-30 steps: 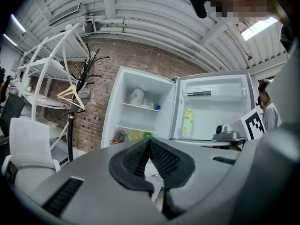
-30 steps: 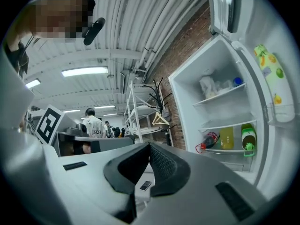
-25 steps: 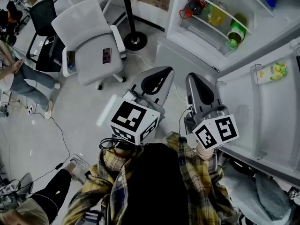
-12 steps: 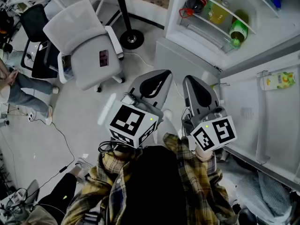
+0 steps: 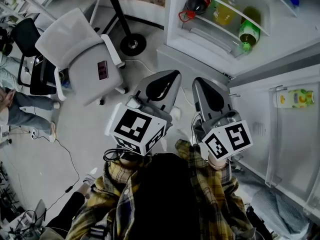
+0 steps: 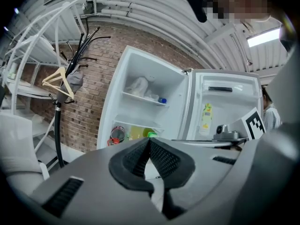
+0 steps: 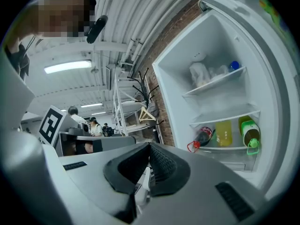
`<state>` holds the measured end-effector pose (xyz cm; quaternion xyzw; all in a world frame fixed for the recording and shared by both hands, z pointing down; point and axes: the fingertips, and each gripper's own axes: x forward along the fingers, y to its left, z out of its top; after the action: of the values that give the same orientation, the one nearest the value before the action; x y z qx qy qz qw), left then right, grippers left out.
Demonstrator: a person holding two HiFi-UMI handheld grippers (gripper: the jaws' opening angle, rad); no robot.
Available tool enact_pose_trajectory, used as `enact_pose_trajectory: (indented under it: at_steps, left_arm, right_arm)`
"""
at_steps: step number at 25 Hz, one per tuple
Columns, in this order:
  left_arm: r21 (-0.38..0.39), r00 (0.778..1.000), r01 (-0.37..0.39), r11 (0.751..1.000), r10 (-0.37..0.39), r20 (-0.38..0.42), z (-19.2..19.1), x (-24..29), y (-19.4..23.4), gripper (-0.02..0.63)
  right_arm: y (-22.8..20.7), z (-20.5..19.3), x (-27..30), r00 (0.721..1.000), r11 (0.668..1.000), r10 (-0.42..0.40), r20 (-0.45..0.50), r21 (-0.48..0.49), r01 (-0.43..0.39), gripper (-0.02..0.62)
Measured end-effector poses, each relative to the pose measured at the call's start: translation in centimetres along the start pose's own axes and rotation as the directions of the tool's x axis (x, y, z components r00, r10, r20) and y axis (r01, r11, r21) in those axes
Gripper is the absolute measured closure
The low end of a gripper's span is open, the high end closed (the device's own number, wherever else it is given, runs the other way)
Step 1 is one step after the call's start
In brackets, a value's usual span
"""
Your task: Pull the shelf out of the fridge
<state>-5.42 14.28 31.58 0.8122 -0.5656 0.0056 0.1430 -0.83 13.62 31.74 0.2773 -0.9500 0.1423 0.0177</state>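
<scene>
Now, left gripper (image 6: pixel 150 142): jaws pressed together, the ribbed pads meeting with nothing between them.
Right gripper (image 7: pixel 150 148): jaws likewise pressed together and empty; it is held just beside the left one, both aimed toward the open fridge (image 5: pixel 252 109).
Hands: both grippers stick out ahead of yellow plaid sleeves (image 5: pixel 210 184), the marker cubes nearest the person.
Shelf (image 5: pixel 272 134): as far as I can tell, it is the pale-railed panel in the main compartment. Seen from above it lies at about 4 o'clock of the right gripper's tip. It is well apart from both grippers, and neither touches it.
On the shelf: a yellow carton (image 5: pixel 296 98) stands behind the rail, toward its far end.
Door (image 5: pixel 180 29): swung wide open, at about 1 o'clock of both gripper tips.
Lower door bin (image 7: pixel 220 149): a dark bottle (image 7: pixel 204 136) with a red cap, a yellow bottle (image 7: pixel 224 132) and a green bottle (image 7: pixel 251 132), side by side.
Upper door bin (image 7: pixel 213 84): a crumpled plastic bag (image 7: pixel 200 74) and a blue-capped bottle (image 7: pixel 233 66) just beside it.
Around the room: a white office chair (image 5: pixel 75 49) stands at about 10 o'clock of the left gripper. A black coat stand (image 6: pixel 58 102) with a wooden hanger (image 6: pixel 58 78) rises against the brick wall (image 6: pixel 101 78), left of the door.
</scene>
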Motion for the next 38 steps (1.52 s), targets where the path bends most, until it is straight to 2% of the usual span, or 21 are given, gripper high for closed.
enact_pose_trajectory:
  at_steps: [12, 20, 25, 31, 38]
  left_arm:
    - [0.028, 0.999, 0.023, 0.999, -0.024, 0.045, 3.6, 10.3, 0.2, 0.603]
    - [0.002, 1.000, -0.001, 1.000, 0.001, 0.029, 3.9, 12.6, 1.7, 0.603]
    - [0.000, 1.000, 0.009, 1.000, -0.009, 0.017, 4.0, 13.9, 2.8, 0.603]
    - [0.010, 0.995, 0.097, 0.995, -0.097, 0.004, 5.1, 17.1, 3.9, 0.603]
    - [0.037, 0.972, 0.236, 0.971, -0.235, -0.024, 6.9, 21.9, 5.2, 0.603]
  right_arm:
    - [-8.9, 3.9, 3.1, 1.000, 1.000, 0.012, 0.023, -0.025, -0.011, 0.577]
    - [-11.5, 4.4, 3.9, 1.000, 1.000, 0.014, 0.017, 0.011, -0.014, 0.577]
    - [-12.8, 4.6, 4.6, 1.000, 0.999, -0.013, 0.025, 0.039, 0.012, 0.577]
    - [-15.0, 5.4, 6.2, 0.995, 0.995, -0.093, 0.043, 0.049, 0.091, 0.577]
    - [-18.5, 7.5, 8.5, 0.970, 0.973, -0.227, 0.089, 0.068, 0.221, 0.577]
